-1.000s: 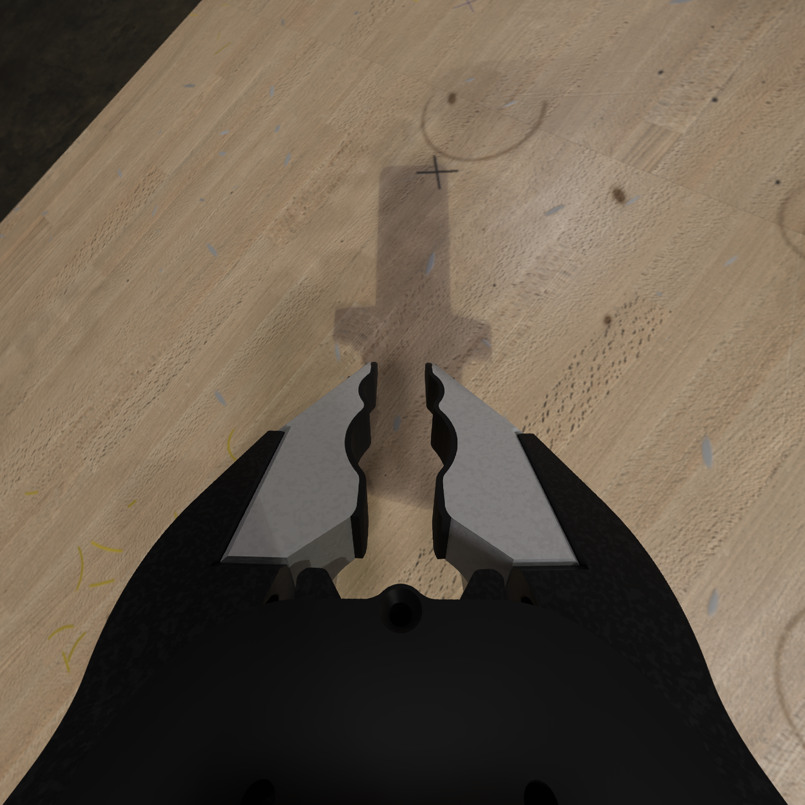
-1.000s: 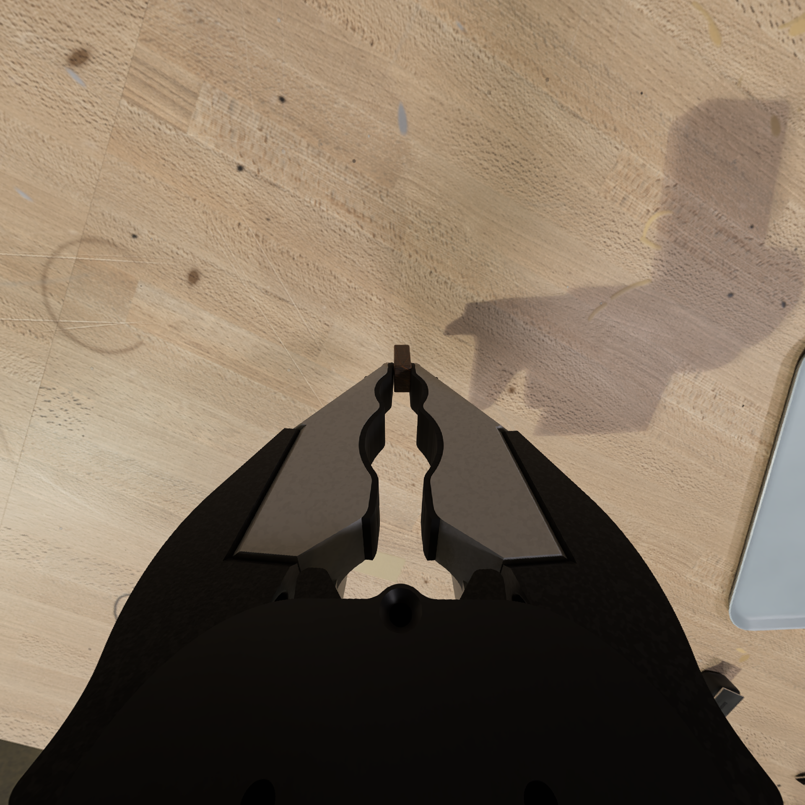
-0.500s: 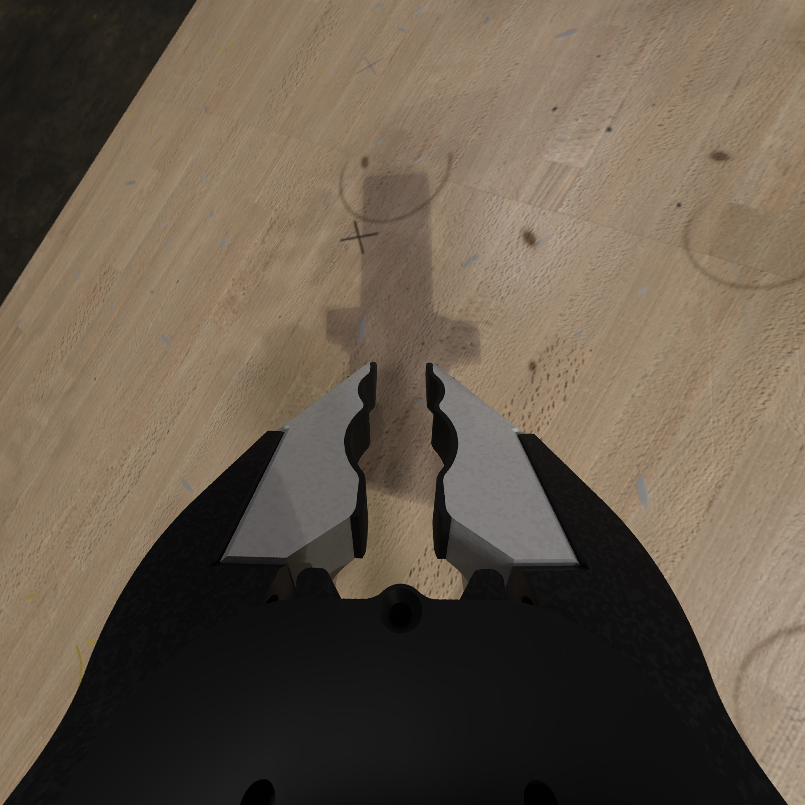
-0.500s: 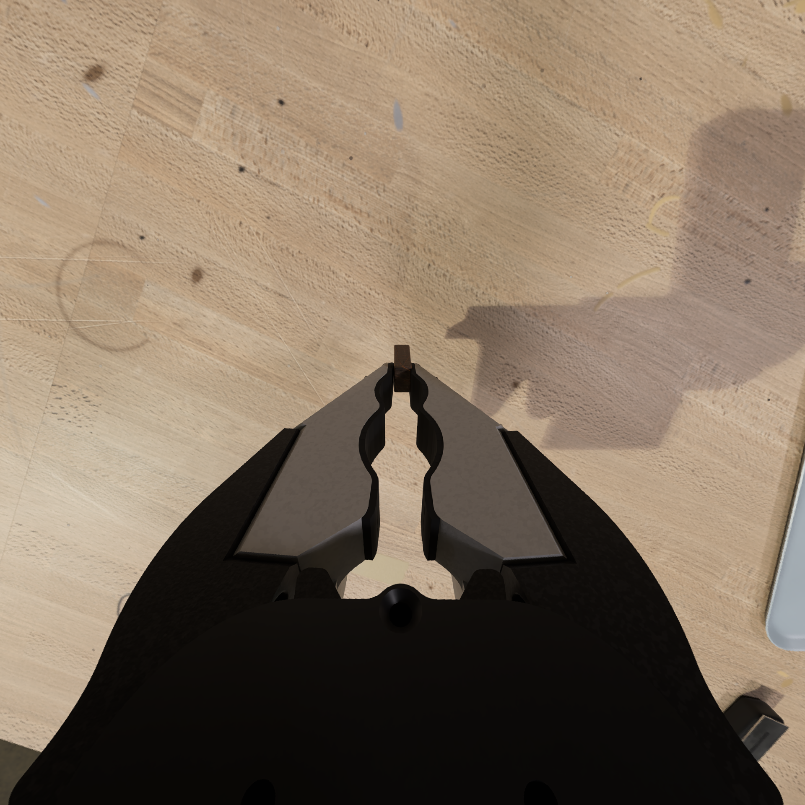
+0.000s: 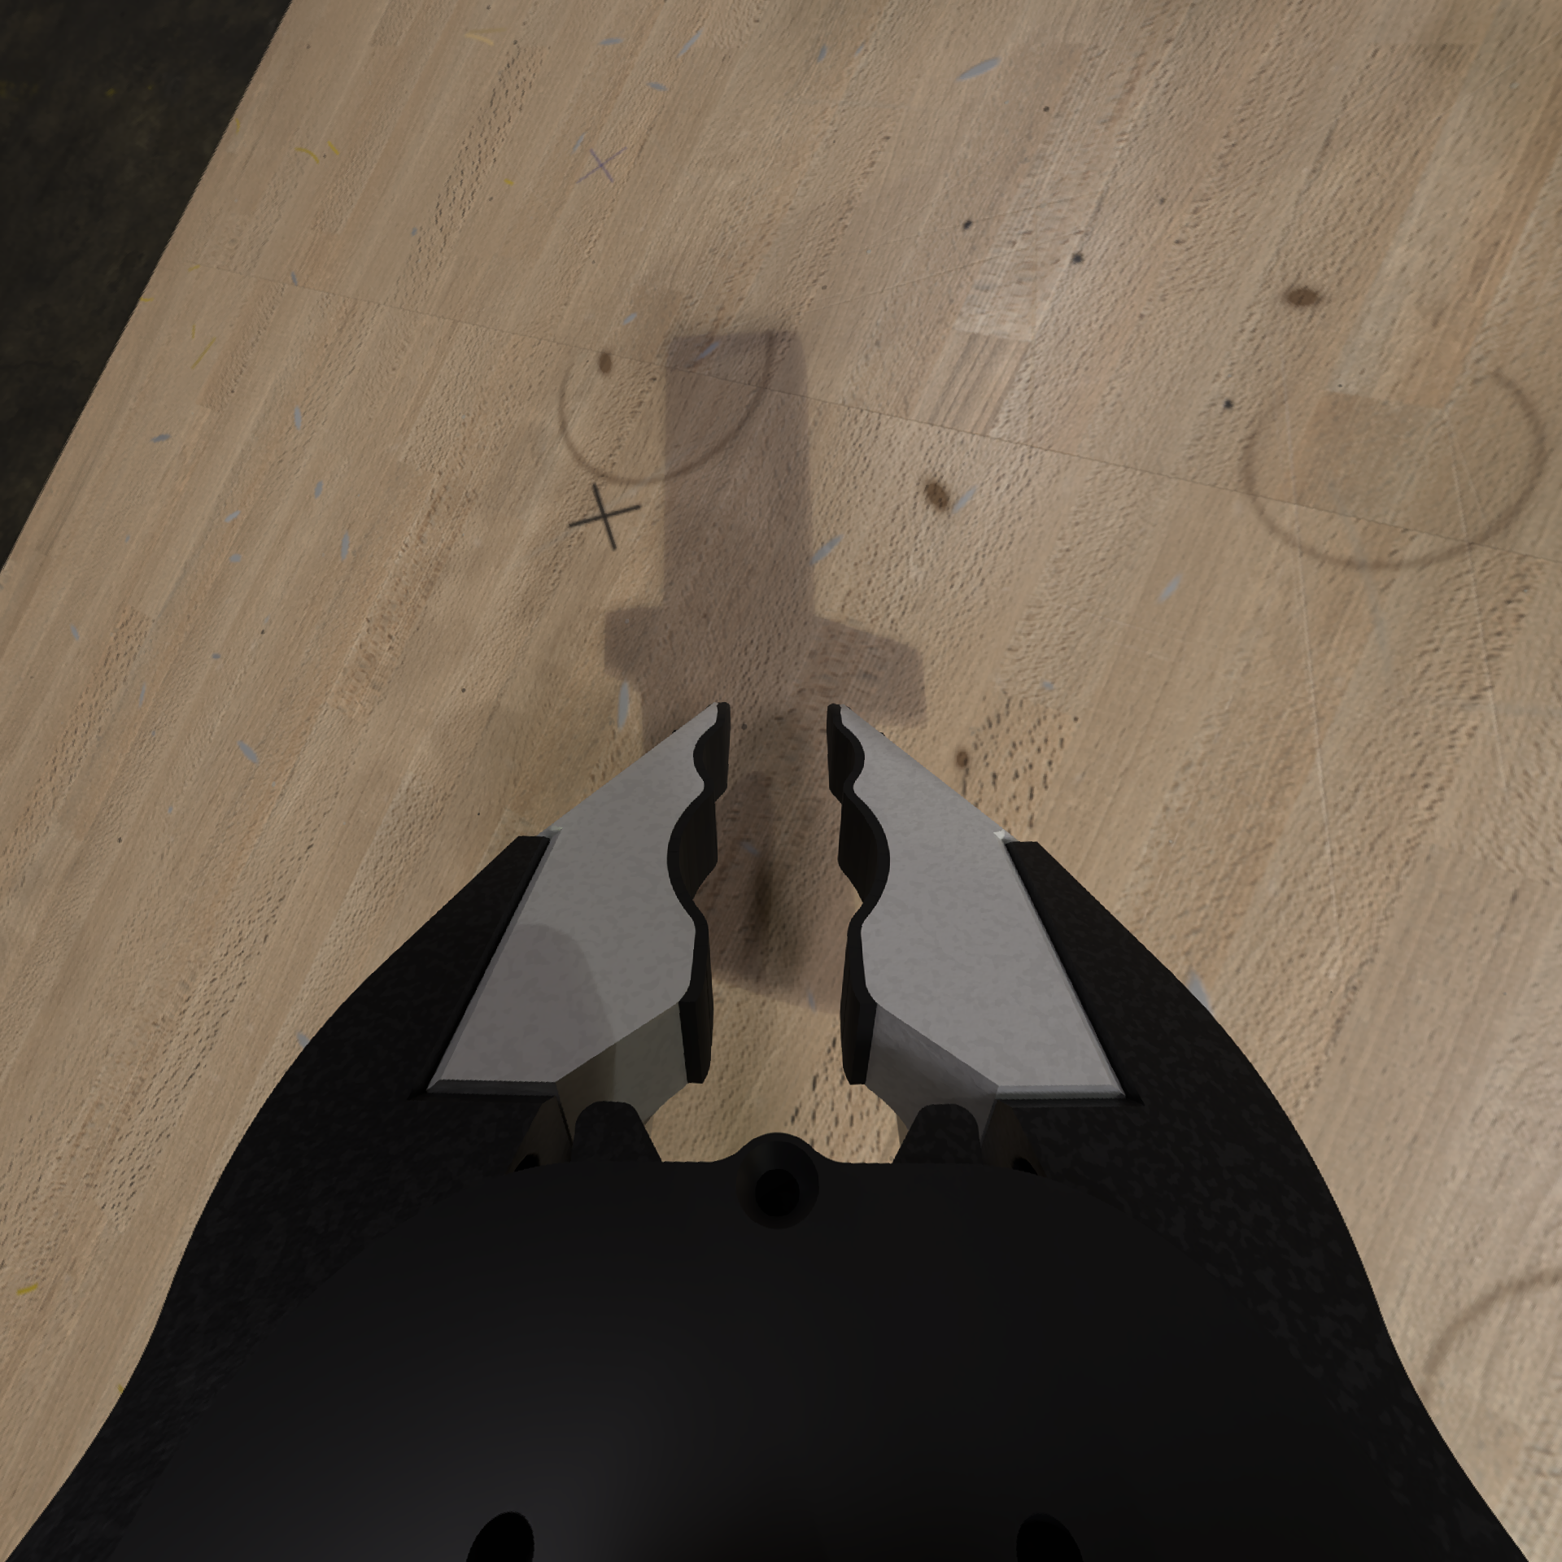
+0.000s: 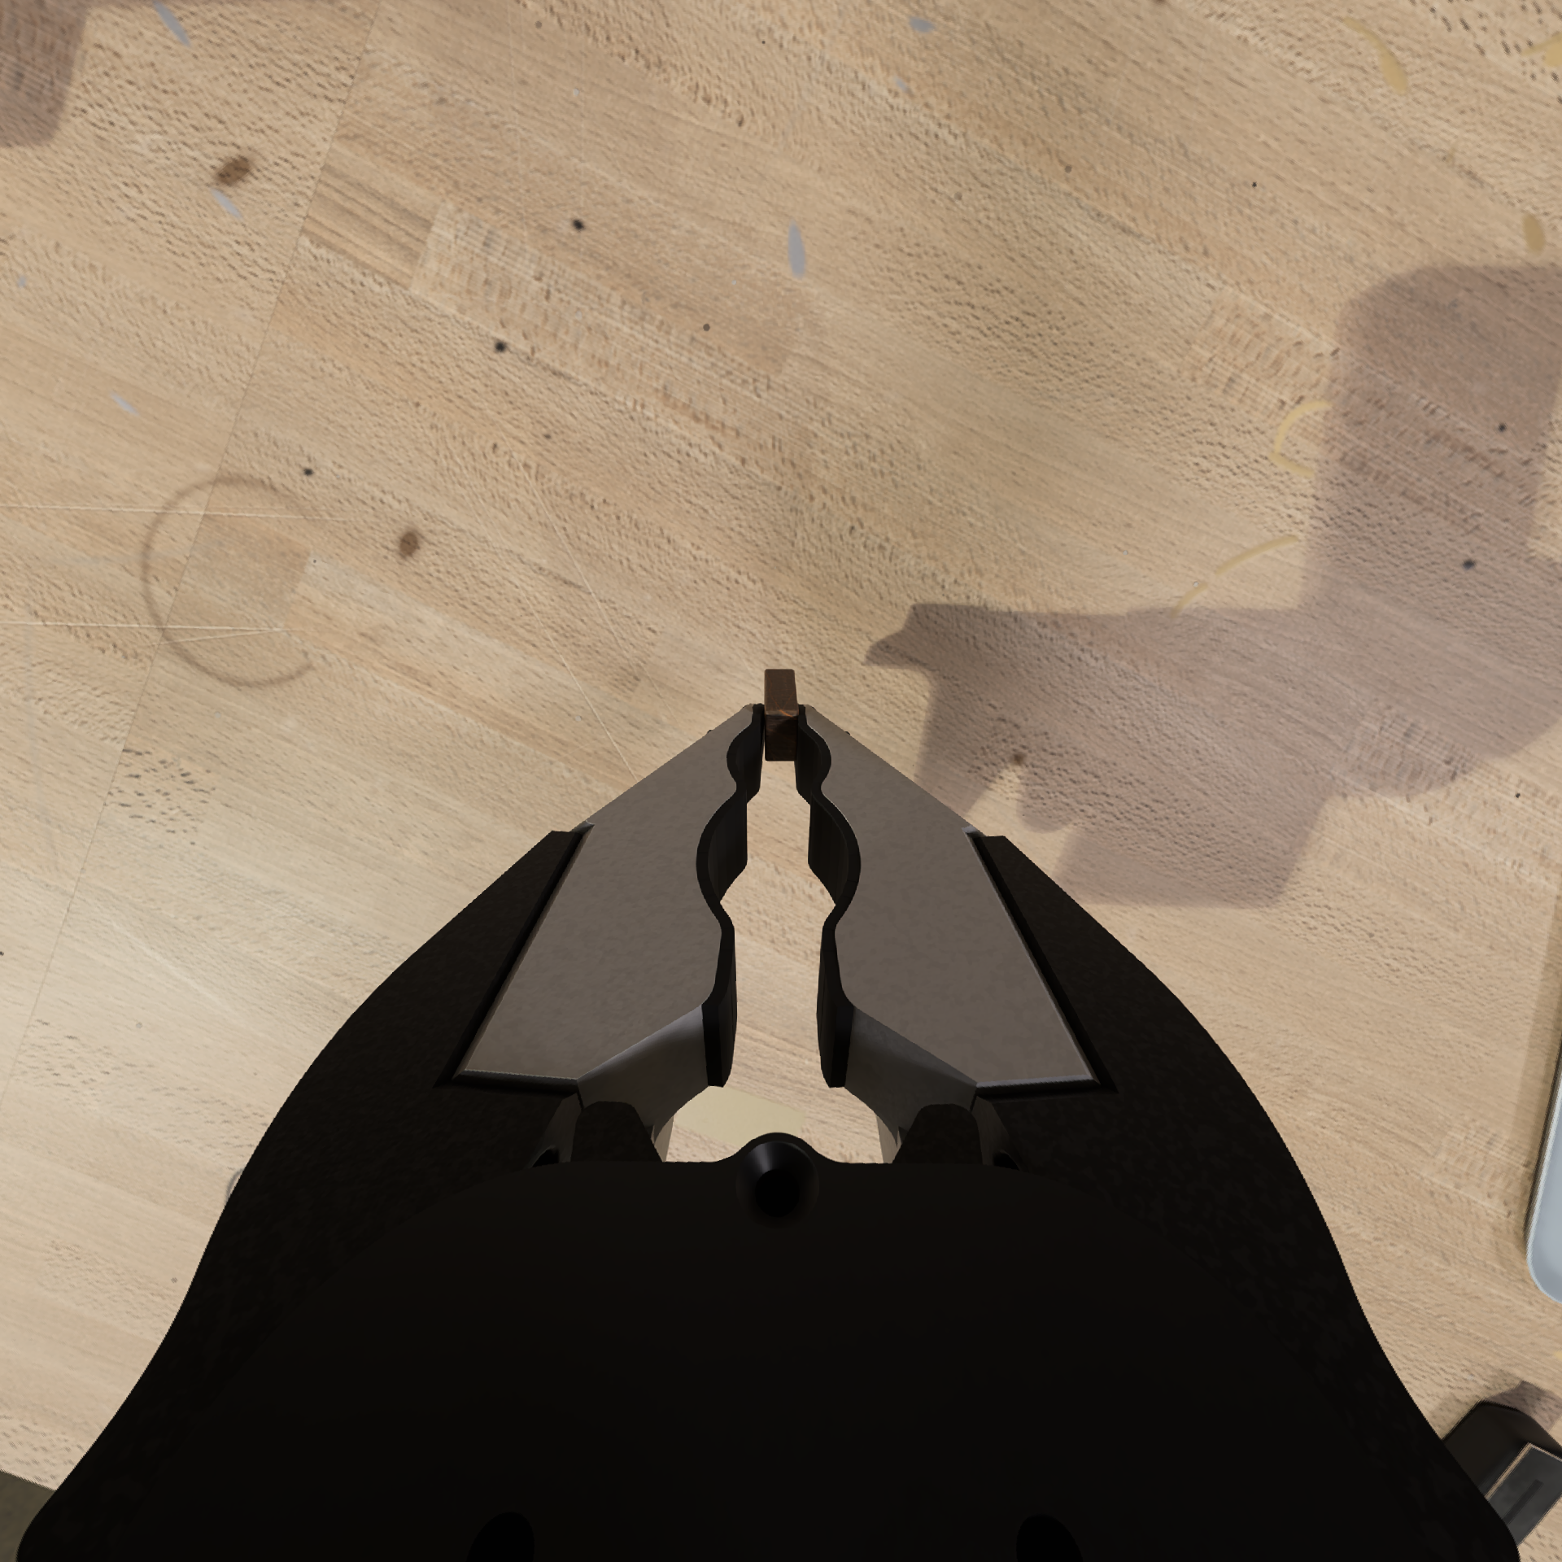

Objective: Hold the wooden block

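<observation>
In the right wrist view my right gripper (image 6: 779,718) is shut on a small dark brown wooden block (image 6: 779,714). The block is pinched between the fingertips, its top sticks out past them, and it hangs above the wooden table (image 6: 592,380). In the left wrist view my left gripper (image 5: 778,718) is open and empty, with a narrow gap between its fingers, above the table (image 5: 1099,761). The block does not show in the left wrist view.
The table's left edge (image 5: 135,321) borders a dark floor in the left wrist view. In the right wrist view a pale grey tray edge (image 6: 1547,1183) lies at the far right and a small dark object (image 6: 1513,1462) sits at the bottom right corner.
The left gripper has risen and drifted, so the table marks slid down and the view widened. The right gripper moved left with the block; the tray slid toward the right edge.
</observation>
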{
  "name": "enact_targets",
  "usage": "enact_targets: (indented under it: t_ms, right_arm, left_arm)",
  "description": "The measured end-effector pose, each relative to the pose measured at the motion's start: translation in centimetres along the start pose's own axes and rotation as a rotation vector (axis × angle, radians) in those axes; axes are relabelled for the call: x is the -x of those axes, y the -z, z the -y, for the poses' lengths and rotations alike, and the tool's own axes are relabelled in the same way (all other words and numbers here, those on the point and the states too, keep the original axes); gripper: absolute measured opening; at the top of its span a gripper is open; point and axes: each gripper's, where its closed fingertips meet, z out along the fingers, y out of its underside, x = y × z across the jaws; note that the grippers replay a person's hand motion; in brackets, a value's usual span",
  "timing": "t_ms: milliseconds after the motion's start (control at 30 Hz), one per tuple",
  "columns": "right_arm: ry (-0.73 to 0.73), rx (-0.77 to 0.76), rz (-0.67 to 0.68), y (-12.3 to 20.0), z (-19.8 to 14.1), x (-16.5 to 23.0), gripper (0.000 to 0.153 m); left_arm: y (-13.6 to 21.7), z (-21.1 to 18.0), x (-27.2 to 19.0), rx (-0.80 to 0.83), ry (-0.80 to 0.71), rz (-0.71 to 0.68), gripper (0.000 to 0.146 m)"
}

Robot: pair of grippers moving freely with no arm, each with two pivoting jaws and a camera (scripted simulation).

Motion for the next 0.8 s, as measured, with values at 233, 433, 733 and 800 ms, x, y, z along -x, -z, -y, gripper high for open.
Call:
enact_targets:
  t_ms: [233, 433, 733, 800]
  right_arm:
    - [-0.006, -0.005, 0.013, -0.2, 0.0, -0.1, 0.006]
    - [-0.001, -0.005, 0.016, -0.2, 0.3, -0.2, 0.006]
    - [0.044, -0.002, -0.021, 0.4, 1.4, 0.2, 0.006]
    - [0.047, 0.001, -0.022, 0.5, 1.4, 0.2, 0.006]
  left_arm:
    - [-0.3, 0.1, 0.1, 0.009, -0.005, -0.004, 0.023]
    - [-1.0, 0.9, -0.4, 0.005, -0.022, -0.023, 0.023]
    - [-1.2, 2.0, -1.4, -0.003, -0.084, -0.028, 0.023]
    - [-1.0, 1.8, -1.2, -0.004, -0.081, -0.022, 0.023]
